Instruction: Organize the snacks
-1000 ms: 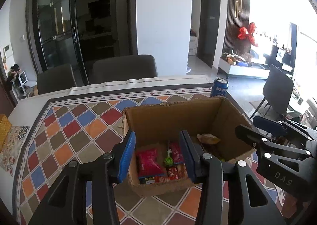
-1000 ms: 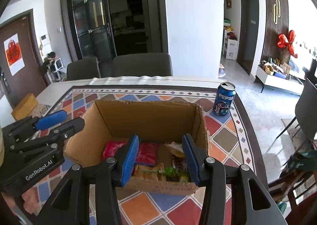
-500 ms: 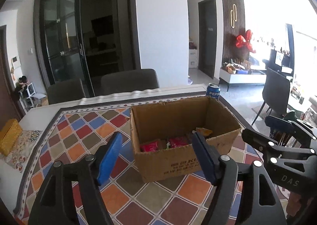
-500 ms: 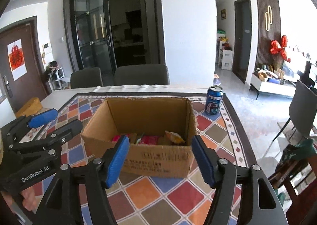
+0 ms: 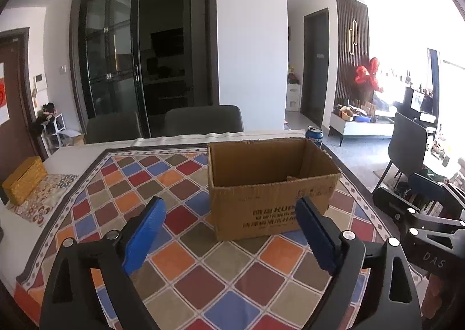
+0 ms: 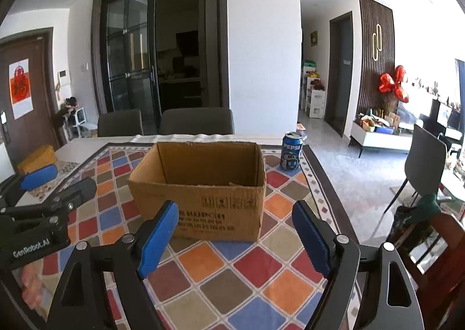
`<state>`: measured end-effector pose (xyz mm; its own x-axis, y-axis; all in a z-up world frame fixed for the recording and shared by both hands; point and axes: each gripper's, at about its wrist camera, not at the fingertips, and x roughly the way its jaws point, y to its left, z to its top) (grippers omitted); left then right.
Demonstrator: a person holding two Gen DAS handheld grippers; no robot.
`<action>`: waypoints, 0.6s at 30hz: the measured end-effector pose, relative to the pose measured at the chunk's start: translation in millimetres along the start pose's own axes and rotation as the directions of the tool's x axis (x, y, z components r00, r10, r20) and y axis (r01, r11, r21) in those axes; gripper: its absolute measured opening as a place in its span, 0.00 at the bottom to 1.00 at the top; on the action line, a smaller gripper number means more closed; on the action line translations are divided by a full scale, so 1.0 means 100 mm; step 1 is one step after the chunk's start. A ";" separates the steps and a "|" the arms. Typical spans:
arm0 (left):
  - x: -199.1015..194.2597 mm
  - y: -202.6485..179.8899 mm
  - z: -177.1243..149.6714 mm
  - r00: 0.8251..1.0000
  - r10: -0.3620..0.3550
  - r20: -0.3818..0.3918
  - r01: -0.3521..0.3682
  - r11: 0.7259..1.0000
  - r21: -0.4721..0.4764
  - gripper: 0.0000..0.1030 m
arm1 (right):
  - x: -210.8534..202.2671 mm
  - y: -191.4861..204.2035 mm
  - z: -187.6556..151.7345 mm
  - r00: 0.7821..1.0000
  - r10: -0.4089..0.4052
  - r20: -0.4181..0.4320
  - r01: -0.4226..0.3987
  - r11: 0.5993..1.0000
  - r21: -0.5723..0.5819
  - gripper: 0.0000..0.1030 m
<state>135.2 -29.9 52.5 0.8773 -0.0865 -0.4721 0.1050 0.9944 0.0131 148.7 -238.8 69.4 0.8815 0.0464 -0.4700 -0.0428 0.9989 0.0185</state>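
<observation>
The box (image 5: 273,184) is brown corrugated cardboard, open-topped, with dark print on its near wall and a frayed rim. It stands upright on the cloth (image 5: 180,245), a checked pattern of red, blue, orange and olive diamonds. Inside, only a scrap of something pale shows above the near wall; I cannot tell what. A Pepsi can (image 6: 291,154) stands beyond the box's far right corner. The left gripper (image 5: 229,240) and right gripper (image 6: 232,240) hang short of the box, jaws opening wide, holding nothing.
</observation>
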 end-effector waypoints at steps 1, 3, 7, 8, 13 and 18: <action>-0.03 0.00 -0.02 1.000 0.000 0.000 0.000 1.000 -0.001 0.92 | -0.03 -0.01 -0.02 1.000 0.004 0.000 -0.004 1.000 0.006 0.80; -0.11 -0.01 -0.06 1.000 -0.001 0.002 0.001 1.000 0.001 0.92 | -0.10 -0.03 -0.06 1.000 0.004 0.000 -0.004 1.000 0.014 0.80; -0.25 -0.03 -0.10 1.000 0.008 0.018 -0.008 1.000 0.017 0.97 | -0.23 -0.03 -0.14 1.000 -0.001 0.008 0.000 1.000 0.023 0.80; -0.28 -0.03 -0.12 1.000 0.008 0.022 -0.008 1.000 0.020 0.97 | -0.26 -0.03 -0.15 1.000 -0.004 0.010 0.004 1.000 0.022 0.80; -0.41 -0.03 -0.20 1.000 0.007 0.029 -0.008 1.000 0.017 1.00 | -0.39 -0.01 -0.19 1.000 -0.014 0.022 0.014 1.000 0.011 0.80; -0.47 0.00 -0.25 1.000 -0.002 0.018 0.002 1.000 0.014 1.00 | -0.47 0.02 -0.24 1.000 -0.010 0.024 0.009 1.000 0.011 0.83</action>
<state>81.7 -24.5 52.5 0.8854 -0.0894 -0.4561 0.1129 0.9933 0.0245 95.9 -239.1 69.8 0.8930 0.0367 -0.4485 -0.0291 0.9993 0.0240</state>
